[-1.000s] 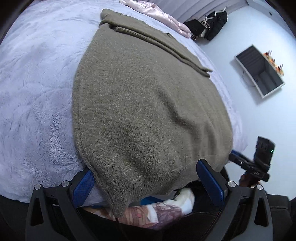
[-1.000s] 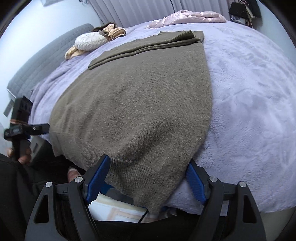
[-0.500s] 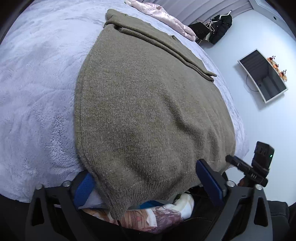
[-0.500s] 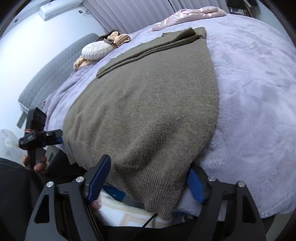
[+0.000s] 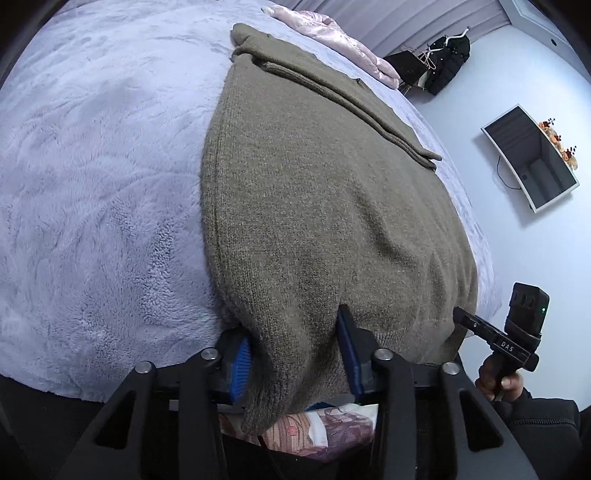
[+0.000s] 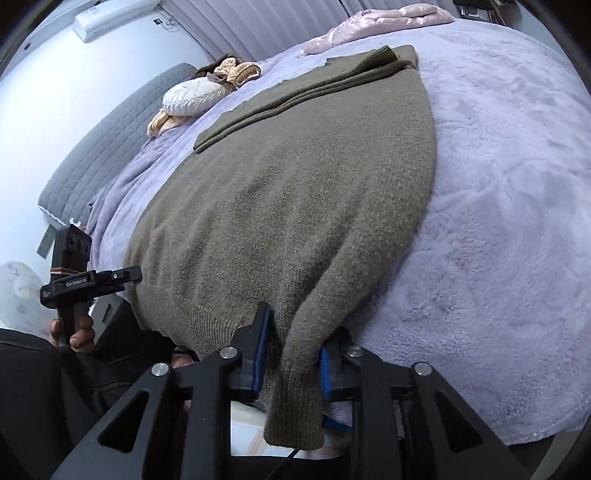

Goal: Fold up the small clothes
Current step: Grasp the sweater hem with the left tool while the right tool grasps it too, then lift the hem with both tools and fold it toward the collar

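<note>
both grippers, left [image 5: 293, 354] and right [image 6: 291, 360], are closing on the sweater [image 5: 314, 206] hem corners (bunched knit); a shallow bite could slip when lifted.

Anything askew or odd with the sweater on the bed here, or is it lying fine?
Nothing stands out. The olive sweater lies flat on the lilac blanket, sleeves folded across its far end. Its near hem corners hang over the bed edge, bunched between the closing left gripper and right gripper.

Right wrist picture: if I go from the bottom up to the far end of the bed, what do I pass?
Right hand-held gripper → olive sweater → its folded sleeves → pink quilted jacket.
</note>
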